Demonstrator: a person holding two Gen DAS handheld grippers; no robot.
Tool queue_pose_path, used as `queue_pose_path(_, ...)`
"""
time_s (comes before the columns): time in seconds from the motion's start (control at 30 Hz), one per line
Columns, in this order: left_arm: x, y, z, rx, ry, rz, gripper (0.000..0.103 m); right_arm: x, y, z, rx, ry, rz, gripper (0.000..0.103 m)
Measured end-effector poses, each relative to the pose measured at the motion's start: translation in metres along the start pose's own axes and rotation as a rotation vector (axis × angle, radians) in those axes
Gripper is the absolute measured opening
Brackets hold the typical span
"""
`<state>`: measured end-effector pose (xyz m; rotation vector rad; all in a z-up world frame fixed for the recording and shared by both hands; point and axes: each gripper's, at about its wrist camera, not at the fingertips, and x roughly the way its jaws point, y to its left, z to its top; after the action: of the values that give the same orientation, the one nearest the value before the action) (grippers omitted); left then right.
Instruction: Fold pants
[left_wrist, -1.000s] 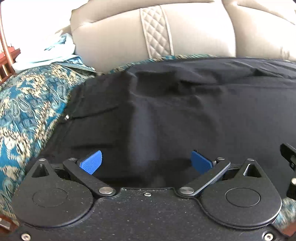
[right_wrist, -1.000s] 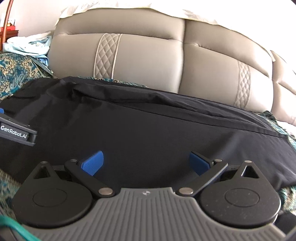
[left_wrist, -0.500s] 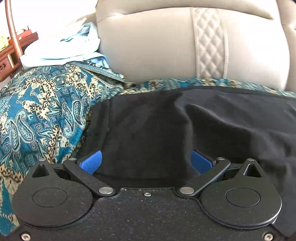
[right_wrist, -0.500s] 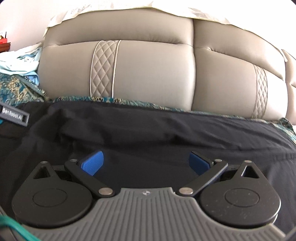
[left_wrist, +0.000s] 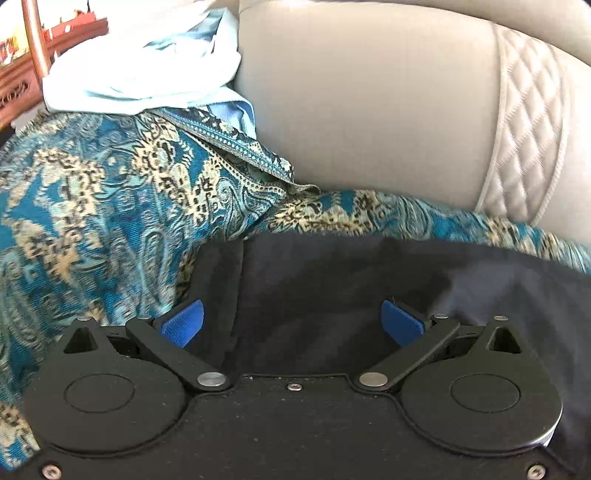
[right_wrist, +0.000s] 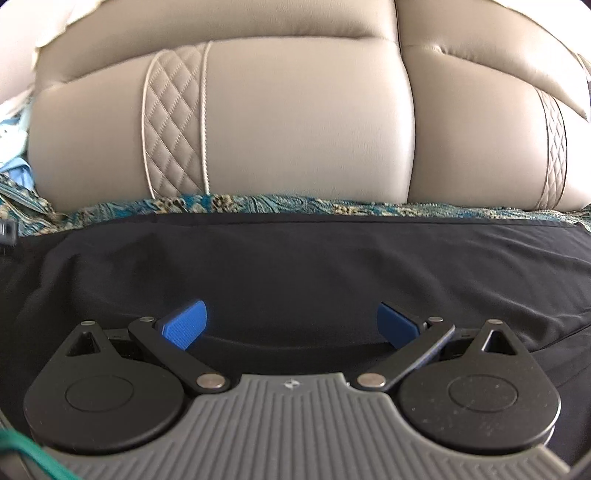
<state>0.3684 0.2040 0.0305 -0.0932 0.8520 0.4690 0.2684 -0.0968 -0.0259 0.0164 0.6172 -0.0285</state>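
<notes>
- Black pants (left_wrist: 332, 280): dark fabric spread across the sofa seat on top of a patterned throw; in the right wrist view the pants (right_wrist: 295, 266) run the whole width of the frame, their far edge lying straight and just short of the sofa back.
- Left claw (left_wrist: 291, 323): jaws spread wide, blue pads (left_wrist: 183, 323) well apart, holding nothing; it sits low over one end of the pants, where a stitched band runs along the cloth's edge just beside the left pad. Whether the pads touch the cloth cannot be told.
- Right claw (right_wrist: 291, 325): jaws likewise wide apart, blue pads (right_wrist: 184, 325) on either side of a shallow fold in the fabric, nothing gripped; contact with the cloth cannot be told.
- Patterned throw (left_wrist: 92, 206): teal, cream and black paisley weave, covering the seat under the pants and rising over a mound to the left; a narrow strip (right_wrist: 258, 205) shows between the pants and the sofa back.
- Sofa back (right_wrist: 295, 122): beige leather cushions with quilted diamond-stitched strips (right_wrist: 173, 122).
- Pale blue cloth (left_wrist: 140, 70): bundled on top of the throw, beside the sofa back.
- Red-brown wooden furniture (left_wrist: 33, 62): upper left corner, beyond the pale cloth.
- Green cable (right_wrist: 33, 458): lower left corner of the right wrist view.
</notes>
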Motion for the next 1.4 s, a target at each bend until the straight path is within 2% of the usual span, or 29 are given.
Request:
queue_pose_path(0.33, 0.070, -0.019, 0.035, -0.059, 0.147, 0.081, 0.103, 0.006, 0.000, -0.011, -0.023, -0.025, -0.016, 0.103)
queue_pose_path(0.4, 0.077, -0.022, 0.040, -0.067, 0.152, 0.094, 0.103, 0.005, 0.000, -0.011, -0.026, -0.029, -0.022, 0.103)
queue_pose_path(0.6, 0.098, -0.022, 0.050, -0.170, 0.217, 0.117, 0.103, 0.005, 0.000, -0.012, -0.029, -0.035, -0.028, 0.103)
queue_pose_path(0.67, 0.102, -0.019, 0.051, -0.236, 0.224, 0.133, 0.103, 0.005, 0.001, -0.012, -0.029, -0.037, -0.031, 0.103)
queue_pose_path(0.8, 0.108, -0.021, 0.052, -0.305, 0.231, 0.198, 0.103, 0.005, 0.000, -0.012, -0.029, -0.039, -0.032, 0.103)
queue_pose_path(0.93, 0.110, -0.026, 0.047, -0.354, 0.191, 0.250, 0.103, 0.005, 0.000, -0.012, -0.028, -0.040, -0.031, 0.103)
queue_pose_path(1.1, 0.111, -0.025, 0.047, -0.423, 0.222, 0.258, 0.103, 0.005, 0.002, -0.012, -0.028, -0.040, -0.031, 0.103)
queue_pose_path(1.13, 0.110, -0.025, 0.047, -0.422, 0.228, 0.253, 0.100, 0.004, 0.002, -0.012, -0.028, -0.040, -0.032, 0.103)
queue_pose_path(1.2, 0.105, -0.024, 0.046, -0.423, 0.221, 0.242, 0.086, 0.004, 0.003, -0.012, -0.027, -0.040, -0.032, 0.103)
queue_pose_path(1.27, 0.097, -0.022, 0.046, -0.430, 0.203, 0.250, 0.043, 0.004, 0.002, -0.012, -0.027, -0.040, -0.032, 0.103)
queue_pose_path(1.3, 0.094, -0.021, 0.048, -0.433, 0.204, 0.260, 0.033, 0.004, 0.002, -0.011, -0.027, -0.040, -0.032, 0.103)
queue_pose_path(1.33, 0.091, -0.019, 0.048, -0.431, 0.213, 0.280, 0.017, 0.004, 0.002, -0.012, -0.027, -0.041, -0.032, 0.103)
queue_pose_path(1.4, 0.090, -0.010, 0.046, -0.437, 0.215, 0.258, 0.012, 0.004, 0.002, -0.012, -0.027, -0.040, -0.032, 0.103)
